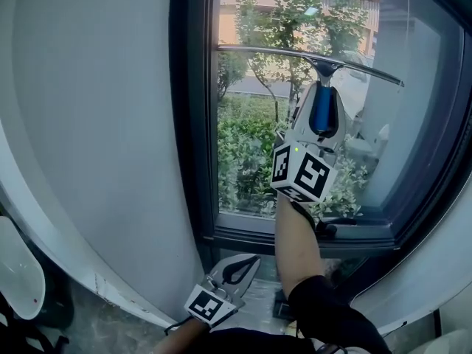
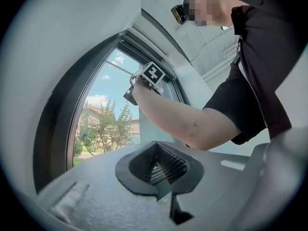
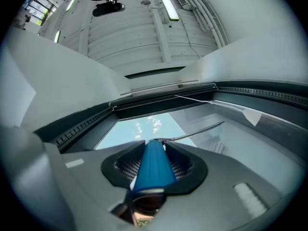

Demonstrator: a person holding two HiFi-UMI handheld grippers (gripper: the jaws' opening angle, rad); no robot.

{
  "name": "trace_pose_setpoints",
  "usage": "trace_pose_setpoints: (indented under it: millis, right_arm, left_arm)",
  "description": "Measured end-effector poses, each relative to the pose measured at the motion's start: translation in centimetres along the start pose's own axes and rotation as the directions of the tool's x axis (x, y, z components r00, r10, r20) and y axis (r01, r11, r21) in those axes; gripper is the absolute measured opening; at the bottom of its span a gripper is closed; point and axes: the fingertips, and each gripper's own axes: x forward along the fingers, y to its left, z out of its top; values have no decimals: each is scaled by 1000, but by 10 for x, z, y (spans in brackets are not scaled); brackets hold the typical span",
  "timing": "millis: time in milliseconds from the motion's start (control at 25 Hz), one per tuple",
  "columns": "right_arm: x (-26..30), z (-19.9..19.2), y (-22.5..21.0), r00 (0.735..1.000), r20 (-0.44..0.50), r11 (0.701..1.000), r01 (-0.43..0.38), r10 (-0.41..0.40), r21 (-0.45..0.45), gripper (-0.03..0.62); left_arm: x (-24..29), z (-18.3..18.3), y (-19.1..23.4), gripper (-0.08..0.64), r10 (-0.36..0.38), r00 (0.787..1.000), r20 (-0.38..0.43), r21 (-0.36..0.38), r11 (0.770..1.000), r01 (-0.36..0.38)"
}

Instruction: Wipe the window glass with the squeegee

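Head view, squeegee: blade on window glass, upper centre; right claw clamps its blue handle.
Head view, progress: stroke judged near the top; pane below left to wipe.
Left gripper view, left claw: jaws together, empty; forearm crosses frame.
Right gripper view, obstruction: window frame close above blade.

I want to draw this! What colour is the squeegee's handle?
Blue; the squeegee handle shows best in the right gripper view.

No readable words, numbers, brands or signs, only black-and-white square code patterns, no letters, on the upper white marker cube and the lower white marker cube
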Motion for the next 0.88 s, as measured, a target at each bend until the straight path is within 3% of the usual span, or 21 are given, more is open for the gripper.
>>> trace_pose_setpoints:
  millis: [880]
  right_arm:
    - [-29, -11, -1, 998, -54, 1000, -19, 18, -22, 129]
  left_arm:
    - [-4, -3, -3, 2, 38, 999, -1, -5, 999, -38]
